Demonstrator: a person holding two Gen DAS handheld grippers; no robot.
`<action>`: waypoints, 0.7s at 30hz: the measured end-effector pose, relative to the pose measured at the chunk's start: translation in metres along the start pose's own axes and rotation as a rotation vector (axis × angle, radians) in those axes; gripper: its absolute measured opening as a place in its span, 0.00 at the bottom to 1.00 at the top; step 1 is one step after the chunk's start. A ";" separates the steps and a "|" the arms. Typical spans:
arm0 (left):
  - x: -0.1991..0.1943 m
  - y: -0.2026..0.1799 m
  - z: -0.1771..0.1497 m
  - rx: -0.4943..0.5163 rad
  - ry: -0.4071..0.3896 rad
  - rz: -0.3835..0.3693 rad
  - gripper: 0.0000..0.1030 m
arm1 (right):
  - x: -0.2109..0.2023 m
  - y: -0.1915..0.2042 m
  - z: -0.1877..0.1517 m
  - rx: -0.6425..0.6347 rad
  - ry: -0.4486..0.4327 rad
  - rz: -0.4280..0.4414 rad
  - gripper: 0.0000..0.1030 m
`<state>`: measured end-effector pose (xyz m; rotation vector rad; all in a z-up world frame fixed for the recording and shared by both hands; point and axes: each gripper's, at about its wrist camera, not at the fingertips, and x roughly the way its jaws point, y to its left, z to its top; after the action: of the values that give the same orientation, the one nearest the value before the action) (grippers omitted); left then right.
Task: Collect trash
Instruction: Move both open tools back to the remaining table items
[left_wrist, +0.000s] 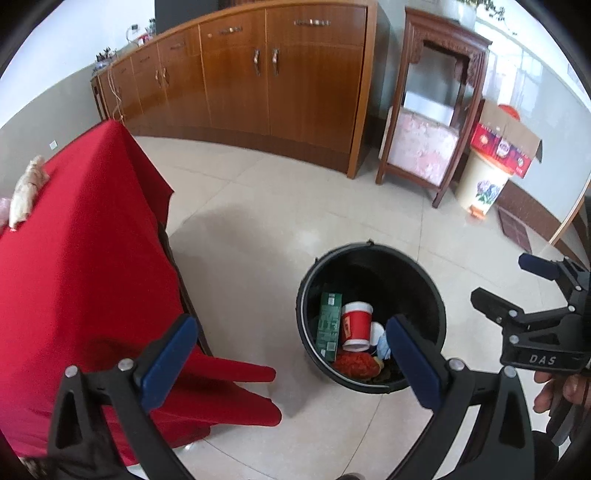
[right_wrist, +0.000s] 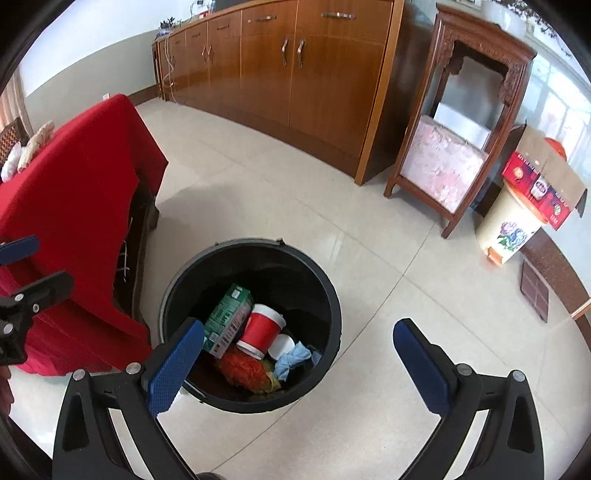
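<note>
A black bin (left_wrist: 406, 280) (right_wrist: 295, 273) stands on the tiled floor beside the table. Inside lie a green carton (left_wrist: 329, 321) (right_wrist: 227, 317), a red paper cup (left_wrist: 355, 325) (right_wrist: 262, 328), a blue crumpled wad (right_wrist: 291, 360) and a red wrapper (left_wrist: 354, 363) (right_wrist: 242, 367). My left gripper (left_wrist: 291, 350) (right_wrist: 37, 266) hangs open above the floor left of the bin, with nothing between its blue pads. My right gripper (right_wrist: 299, 354) (left_wrist: 509, 282) is open and empty over the bin's near rim. Beige crumpled pieces (left_wrist: 26, 192) (right_wrist: 37, 144) lie on the red tablecloth (left_wrist: 85, 240) (right_wrist: 74, 177).
A long wooden sideboard (left_wrist: 258, 74) (right_wrist: 295, 66) lines the back wall. Right of it stands a dark wood stand (left_wrist: 436, 110) (right_wrist: 465, 122) with a pink cushion. A cream flowered pedal bin (left_wrist: 484, 184) (right_wrist: 509, 225) carries a cardboard box. A person's hand (left_wrist: 557, 387) grips the right tool.
</note>
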<state>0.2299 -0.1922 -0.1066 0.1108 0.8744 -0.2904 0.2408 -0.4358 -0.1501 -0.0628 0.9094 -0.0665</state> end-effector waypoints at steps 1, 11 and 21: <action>-0.004 0.001 0.001 -0.002 -0.009 0.000 1.00 | -0.005 0.002 0.002 0.001 -0.010 -0.006 1.00; -0.037 0.028 0.005 -0.031 -0.088 0.025 0.99 | -0.044 0.024 0.021 0.028 -0.104 -0.017 1.00; -0.079 0.086 -0.002 -0.131 -0.170 0.094 0.99 | -0.070 0.067 0.036 0.020 -0.154 0.082 1.00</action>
<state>0.2060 -0.0933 -0.0492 0.0052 0.7147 -0.1512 0.2285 -0.3624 -0.0784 -0.0114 0.7567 0.0059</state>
